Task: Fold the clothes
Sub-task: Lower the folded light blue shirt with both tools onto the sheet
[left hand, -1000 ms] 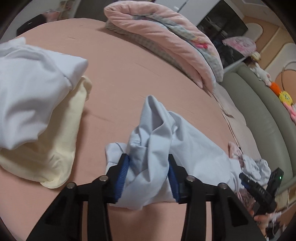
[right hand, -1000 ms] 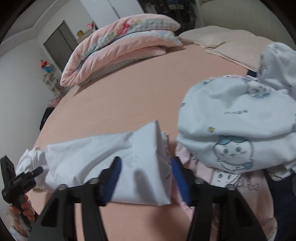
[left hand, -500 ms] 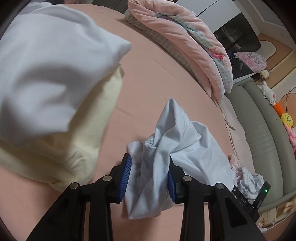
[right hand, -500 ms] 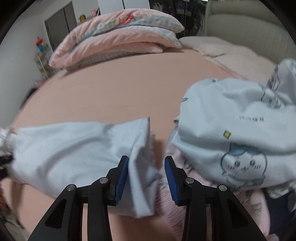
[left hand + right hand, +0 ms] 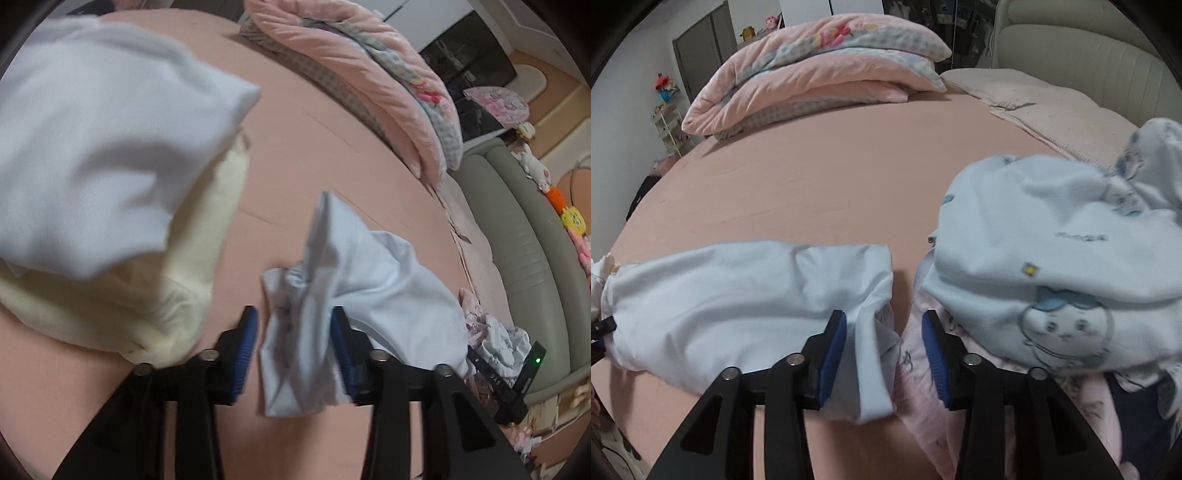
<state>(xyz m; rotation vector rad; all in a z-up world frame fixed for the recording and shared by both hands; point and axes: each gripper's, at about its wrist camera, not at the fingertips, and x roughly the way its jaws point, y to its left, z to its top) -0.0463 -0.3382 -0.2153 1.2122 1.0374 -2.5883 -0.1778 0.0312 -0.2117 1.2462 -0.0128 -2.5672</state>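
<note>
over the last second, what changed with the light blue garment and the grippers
Both grippers carried the light blue garment sideways toward the white and cream pile, which looms closer. Both narrowed mid-move; now each shows slack beside the cloth. The pink quilt and cartoon-print clothes stayed put.

Pale blue garment [image 5: 738, 295]; pink bedsheet [image 5: 831, 177]; cartoon-printed white pyjamas [image 5: 1052, 266].

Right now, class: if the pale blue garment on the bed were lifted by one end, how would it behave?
The pale blue garment would probably droop, since it already lies bunched and creased. It looks thin, so likely light. Its loose folds would probably fall open.
</note>
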